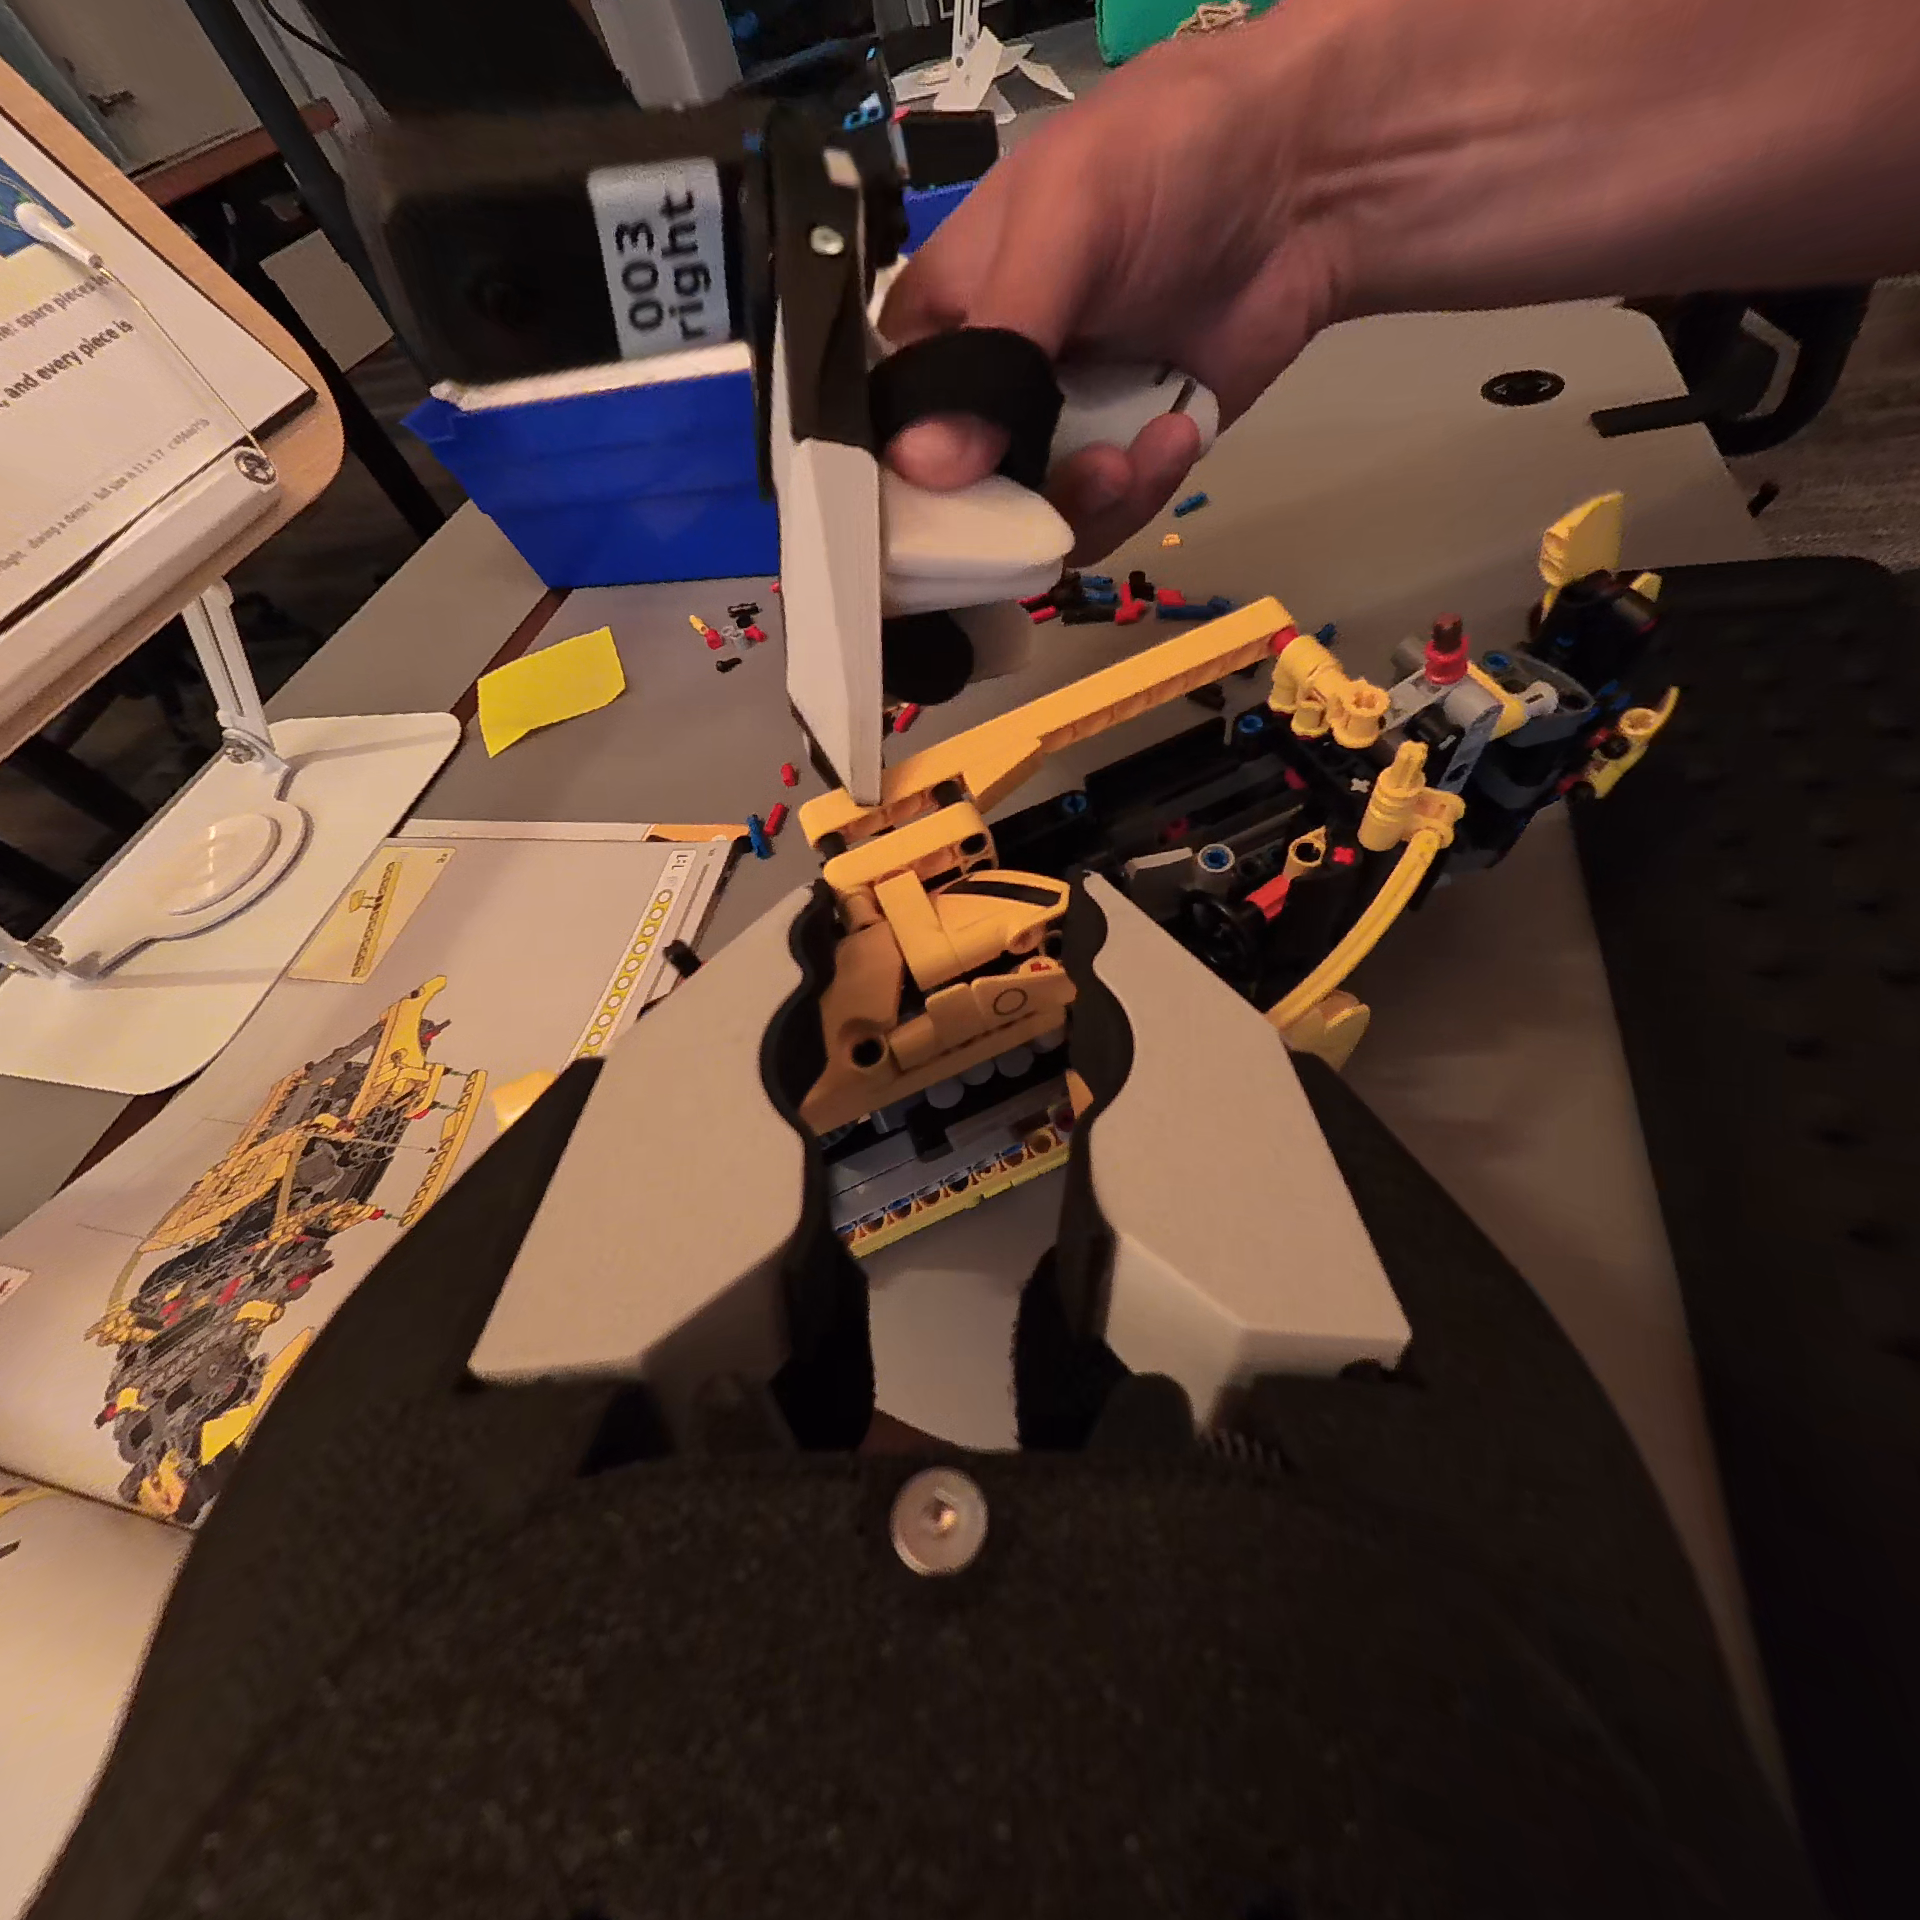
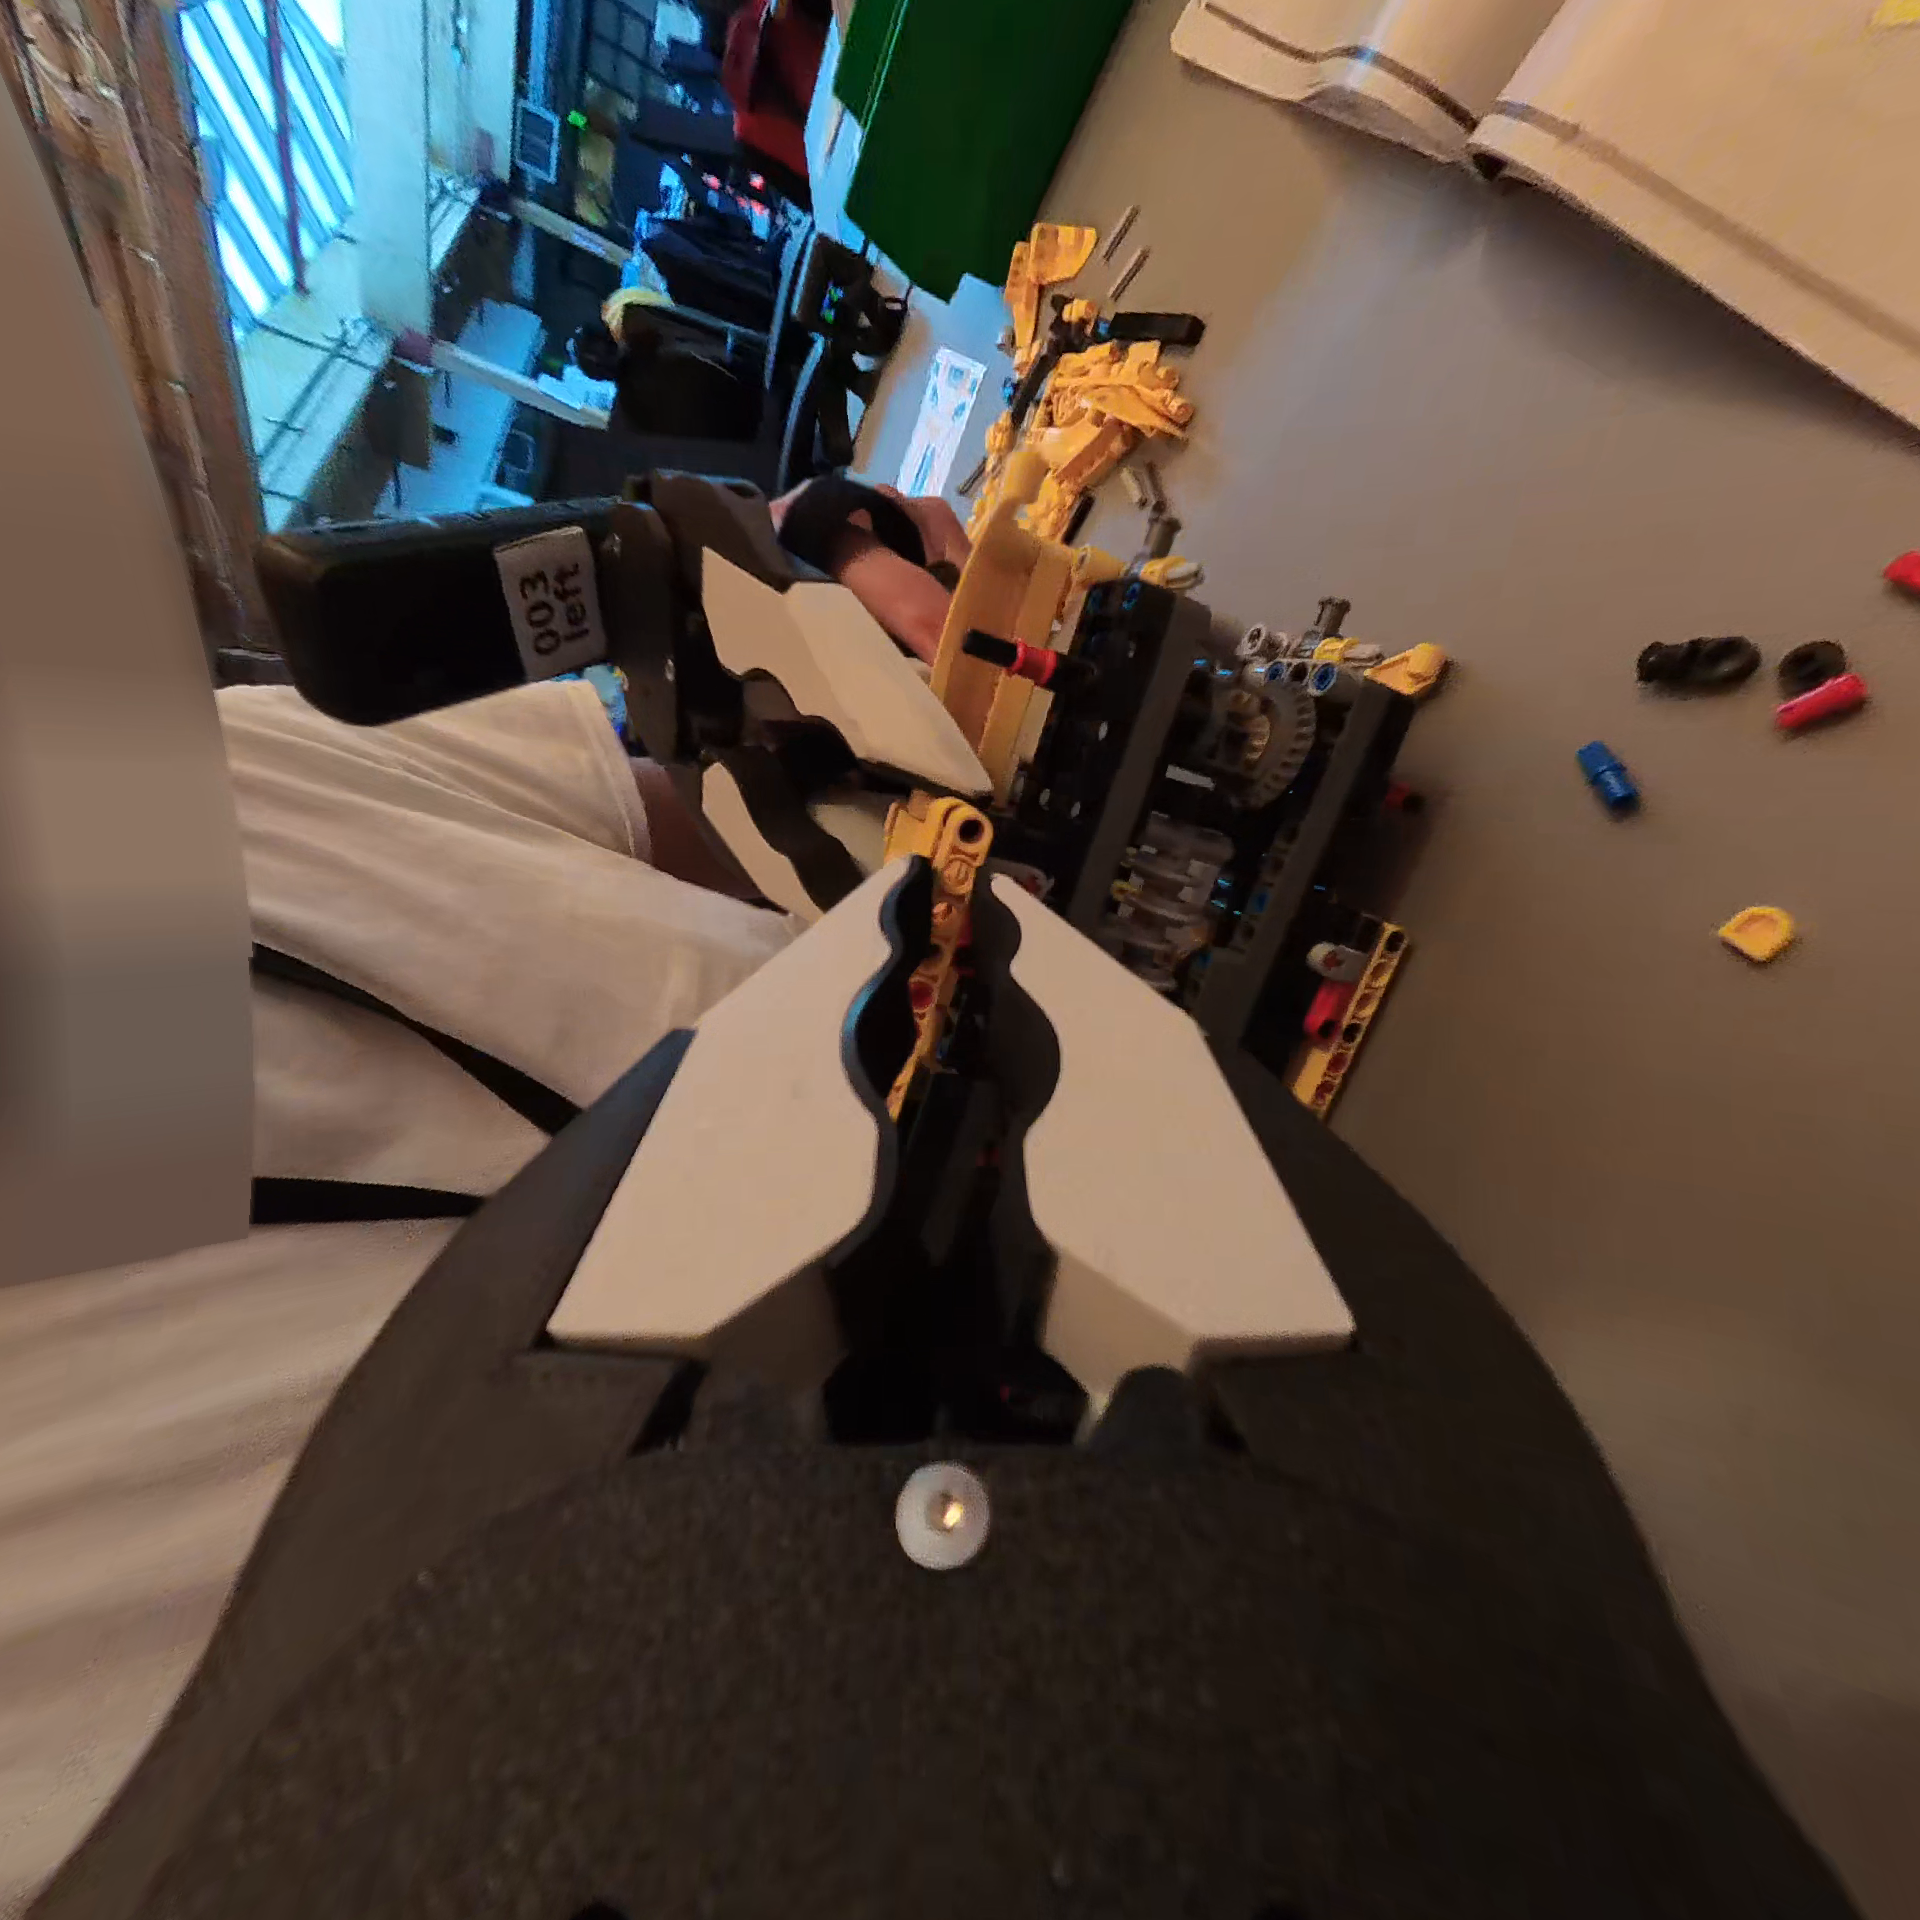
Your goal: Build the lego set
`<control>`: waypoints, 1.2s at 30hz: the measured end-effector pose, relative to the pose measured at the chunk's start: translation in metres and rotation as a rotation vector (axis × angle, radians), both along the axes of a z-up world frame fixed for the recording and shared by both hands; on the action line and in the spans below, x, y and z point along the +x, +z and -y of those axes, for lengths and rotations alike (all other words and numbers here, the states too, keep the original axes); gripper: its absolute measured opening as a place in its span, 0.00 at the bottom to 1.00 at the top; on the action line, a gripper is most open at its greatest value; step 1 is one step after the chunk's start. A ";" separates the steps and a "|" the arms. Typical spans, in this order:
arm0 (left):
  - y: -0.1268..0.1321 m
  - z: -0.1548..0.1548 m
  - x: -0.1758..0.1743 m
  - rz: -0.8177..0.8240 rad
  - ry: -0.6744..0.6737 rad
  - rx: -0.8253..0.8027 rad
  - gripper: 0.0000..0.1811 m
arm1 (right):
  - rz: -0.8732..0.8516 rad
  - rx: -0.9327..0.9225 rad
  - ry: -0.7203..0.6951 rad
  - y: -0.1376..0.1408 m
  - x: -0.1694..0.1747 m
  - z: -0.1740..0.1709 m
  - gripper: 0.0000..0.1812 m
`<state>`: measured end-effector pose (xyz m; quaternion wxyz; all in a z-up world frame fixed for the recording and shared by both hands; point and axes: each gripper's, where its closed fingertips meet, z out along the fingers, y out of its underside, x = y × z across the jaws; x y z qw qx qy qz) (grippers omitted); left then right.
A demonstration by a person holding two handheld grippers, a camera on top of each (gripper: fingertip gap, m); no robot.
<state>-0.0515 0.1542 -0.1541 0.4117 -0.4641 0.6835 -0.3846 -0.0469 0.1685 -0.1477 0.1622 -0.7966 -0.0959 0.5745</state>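
Note:
A partly built Lego vehicle (image 1: 1247,810), black chassis with yellow parts, lies on the grey table (image 1: 1403,468). My left gripper (image 1: 945,914) is shut on its yellow front end (image 1: 935,977), one finger on each side. My right gripper (image 1: 868,790) comes down from above, held by a hand (image 1: 1195,239), with its tips on the near end of a long yellow beam (image 1: 1091,696). In the right wrist view my right gripper (image 2: 956,883) is shut on this yellow beam (image 2: 948,925) beside the vehicle (image 2: 1143,748). The left gripper (image 2: 904,842) shows there too, clamped on the model.
An open instruction booklet (image 1: 312,1091) lies at the left, with a white book stand (image 1: 208,831) behind it. A blue bin (image 1: 623,478), a yellow note (image 1: 551,686) and loose pins (image 1: 1122,603) lie behind. A pile of yellow parts (image 2: 1091,405) and scattered small pieces (image 2: 1600,774) lie near the model. The grippers are tip to tip, or close to it.

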 end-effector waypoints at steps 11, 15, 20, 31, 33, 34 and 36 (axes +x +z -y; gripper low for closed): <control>0.000 0.003 0.001 -0.001 -0.011 -0.001 0.24 | -0.151 -0.078 0.084 0.000 0.000 0.004 0.03; 0.000 0.005 0.002 -0.008 -0.012 -0.018 0.24 | -0.208 -0.069 0.143 -0.002 0.001 0.005 0.03; 0.000 0.007 0.001 -0.004 -0.038 -0.020 0.24 | -0.225 -0.077 0.173 -0.001 0.000 0.010 0.03; 0.000 0.010 -0.001 -0.015 -0.050 -0.045 0.24 | -0.213 -0.072 0.105 -0.001 -0.002 0.013 0.03; 0.000 0.010 -0.001 -0.012 -0.046 -0.044 0.24 | -0.257 -0.141 0.075 -0.001 -0.001 0.012 0.03; 0.000 0.010 -0.001 -0.014 -0.047 -0.048 0.25 | -0.277 -0.153 0.060 -0.001 0.000 0.012 0.03; 0.000 0.010 -0.001 -0.013 -0.051 -0.046 0.25 | -0.312 -0.187 0.035 0.000 0.000 0.013 0.04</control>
